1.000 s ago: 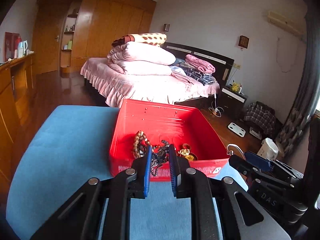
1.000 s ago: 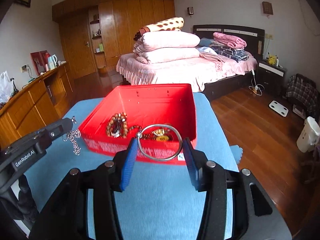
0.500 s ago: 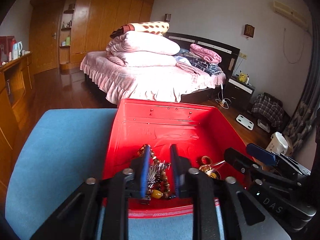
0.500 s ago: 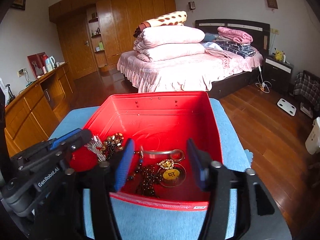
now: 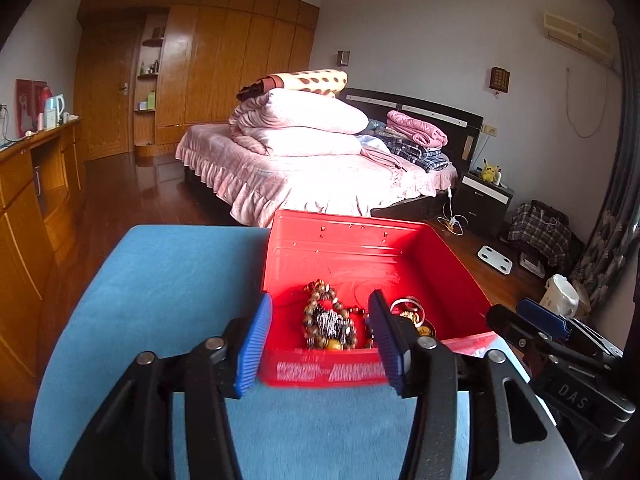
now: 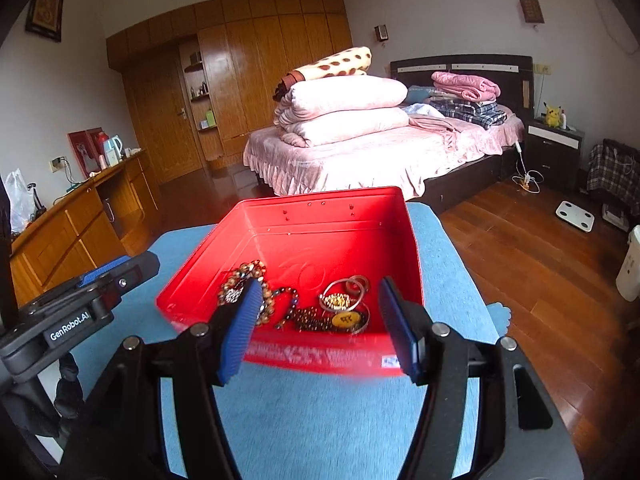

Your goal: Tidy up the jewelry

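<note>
Right gripper (image 6: pixel 320 324) fingers spread, empty — jewelry (image 6: pixel 320 308) lies inside red box (image 6: pixel 328 216).

We count one red box (image 6: pixel 340 240) on one blue cloth (image 6: pixel 320 420). Inside it we make out one brown bead bracelet (image 6: pixel 256 270), one dark bead string (image 6: pixel 308 316), one silver bangle (image 6: pixel 344 286), one gold tag (image 6: pixel 347 319) and one silver chain heap (image 5: pixel 330 322); smaller bits tangled among them we cannot number. Two grippers: one left (image 5: pixel 320 340), one right (image 6: pixel 320 326), each with two blue pads (image 5: pixel 254 346) set wide apart, nothing between them. Behind, we count one bed (image 6: pixel 380 148), two folded pink quilts (image 6: pixel 344 108), one spotted blanket (image 6: pixel 332 64), one yellow plush toy (image 6: pixel 553 114), one white scale (image 6: pixel 576 216).
</note>
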